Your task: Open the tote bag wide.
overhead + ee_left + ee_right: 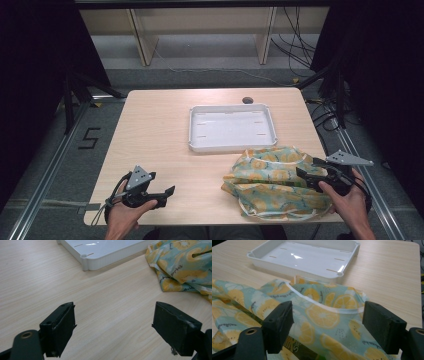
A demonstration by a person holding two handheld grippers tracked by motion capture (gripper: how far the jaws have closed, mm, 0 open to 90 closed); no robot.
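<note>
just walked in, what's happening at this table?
A person holds a gripper in each hand at a wooden table. The right gripper is open, jaws spread over a crumpled lemon-print cloth at the table's near right, not yet clamped on it. The left gripper is also open, over bare wood at the near left, holding nothing. A white tray sits empty mid-table, just beyond the cloth.

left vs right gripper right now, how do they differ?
The left gripper sits over bare table, away from the lemon-print cloth; the right gripper is over that cloth. In the left gripper view wood lies between the fingers; in the right gripper view, cloth. Both are open and empty, each held in a hand.
</note>
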